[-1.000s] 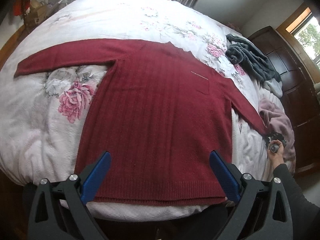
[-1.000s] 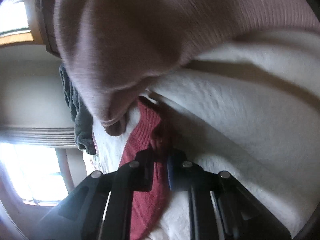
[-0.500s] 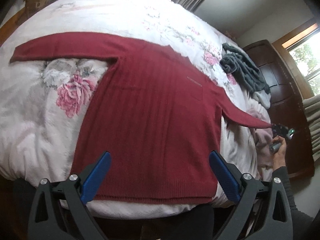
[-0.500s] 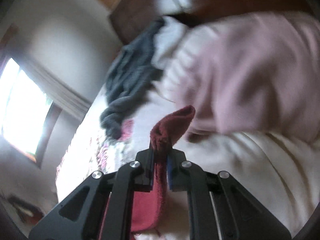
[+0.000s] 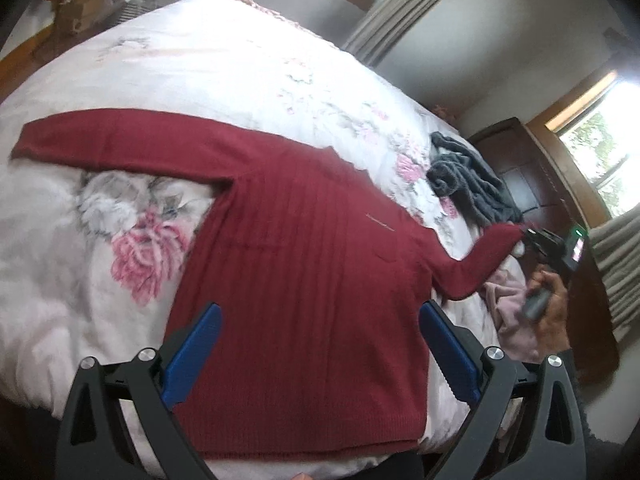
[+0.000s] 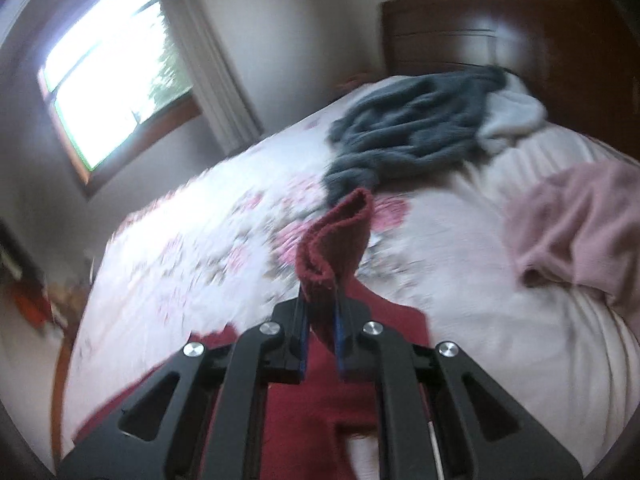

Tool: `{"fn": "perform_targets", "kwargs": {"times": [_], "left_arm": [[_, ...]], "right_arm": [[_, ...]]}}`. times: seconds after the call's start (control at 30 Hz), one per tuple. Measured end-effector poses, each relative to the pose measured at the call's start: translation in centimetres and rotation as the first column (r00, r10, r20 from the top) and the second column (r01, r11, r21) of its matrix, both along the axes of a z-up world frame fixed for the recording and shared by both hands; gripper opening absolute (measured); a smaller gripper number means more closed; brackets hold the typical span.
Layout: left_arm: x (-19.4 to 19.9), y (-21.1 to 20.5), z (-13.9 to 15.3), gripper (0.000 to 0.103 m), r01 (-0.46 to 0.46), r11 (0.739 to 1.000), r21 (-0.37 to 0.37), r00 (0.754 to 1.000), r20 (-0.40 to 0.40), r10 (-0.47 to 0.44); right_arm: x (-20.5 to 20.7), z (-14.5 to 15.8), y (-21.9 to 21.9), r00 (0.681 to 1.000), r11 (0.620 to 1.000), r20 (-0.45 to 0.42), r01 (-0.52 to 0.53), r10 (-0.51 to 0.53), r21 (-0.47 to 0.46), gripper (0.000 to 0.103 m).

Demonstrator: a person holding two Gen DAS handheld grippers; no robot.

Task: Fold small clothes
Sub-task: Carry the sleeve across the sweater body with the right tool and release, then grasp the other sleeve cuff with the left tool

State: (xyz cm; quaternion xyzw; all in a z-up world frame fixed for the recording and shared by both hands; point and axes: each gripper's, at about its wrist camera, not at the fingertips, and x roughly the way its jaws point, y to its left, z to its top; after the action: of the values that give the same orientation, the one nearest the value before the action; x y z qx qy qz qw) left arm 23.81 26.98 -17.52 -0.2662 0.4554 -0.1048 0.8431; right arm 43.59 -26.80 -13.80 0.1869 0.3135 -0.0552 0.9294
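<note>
The right gripper's point(image 6: 320, 332) jaws pinch the sweater's point(image 5: 304, 280) cuff point(image 6: 340, 236), lifted off the bed point(image 5: 240, 60); the left gripper's point(image 5: 320, 356) gape over the hem. I'd carry that sleeve across the chest, keeping it taut and flat.

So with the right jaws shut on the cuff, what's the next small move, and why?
Probably carry the cuff across and lay that sleeve over the red sweater body. The right gripper holds the cuff lifted off the bed, the body lies flat, and the left gripper hovers open above the hem.
</note>
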Motion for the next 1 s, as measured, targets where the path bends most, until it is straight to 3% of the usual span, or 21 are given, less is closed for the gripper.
{"fn": "perform_targets", "kwargs": {"times": [0.17, 0.3, 0.53, 0.63, 0.67, 0.7, 0.8, 0.9, 1.0], "left_arm": [[1.6, -0.6, -0.5, 0.099, 0.105, 0.993, 0.052, 0.994, -0.035, -0.103], [2.9, -0.9, -1.9, 0.099, 0.147, 0.989, -0.013, 0.985, -0.091, -0.147], [5.0, -3.0, -3.5, 0.099, 0.194, 0.978, -0.071, 0.976, -0.091, -0.2], [6.7, -4.3, -4.4, 0.099, 0.223, 0.967, -0.125, 0.968, -0.09, -0.234], [7.2, -4.6, -4.8, 0.099, 0.229, 0.963, -0.141, 0.966, -0.091, -0.243], [8.0, -5.0, -5.1, 0.099, 0.237, 0.956, -0.173, 0.963, -0.088, -0.255], [10.9, -6.4, -6.8, 0.099, 0.246, 0.924, -0.294, 0.955, -0.089, -0.283], [14.8, -8.2, -9.6, 0.099, 0.23, 0.877, -0.423, 0.945, -0.118, -0.305], [19.0, -11.0, -13.4, 0.099, 0.18, 0.832, -0.524, 0.933, -0.176, -0.313]], "right_arm": [[2.1, -3.2, 7.5, 0.992, 0.992, -0.057, -0.116, 0.113, -0.051, 0.009], [3.6, -7.0, 13.3, 0.974, 0.974, -0.134, -0.196, 0.181, -0.113, 0.009], [5.4, -16.0, 21.5, 0.921, 0.922, -0.288, -0.326, 0.26, -0.208, 0.009], [5.4, -19.0, 23.5, 0.883, 0.9, -0.347, -0.396, 0.318, -0.182, 0.023], [5.0, -19.2, 23.7, 0.874, 0.895, -0.349, -0.413, 0.338, -0.169, 0.032], [4.1, -19.1, 23.5, 0.876, 0.894, -0.328, -0.42, 0.354, -0.158, 0.043], [0.0, -17.6, 20.8, 0.915, 0.926, -0.247, -0.355, 0.317, -0.127, 0.064], [-5.4, -17.2, 17.5, 0.937, 0.953, -0.22, -0.293, 0.271, -0.077, 0.065], [-12.1, -17.1, 14.9, 0.967, 0.975, -0.183, -0.196, 0.176, -0.103, 0.067]]}}
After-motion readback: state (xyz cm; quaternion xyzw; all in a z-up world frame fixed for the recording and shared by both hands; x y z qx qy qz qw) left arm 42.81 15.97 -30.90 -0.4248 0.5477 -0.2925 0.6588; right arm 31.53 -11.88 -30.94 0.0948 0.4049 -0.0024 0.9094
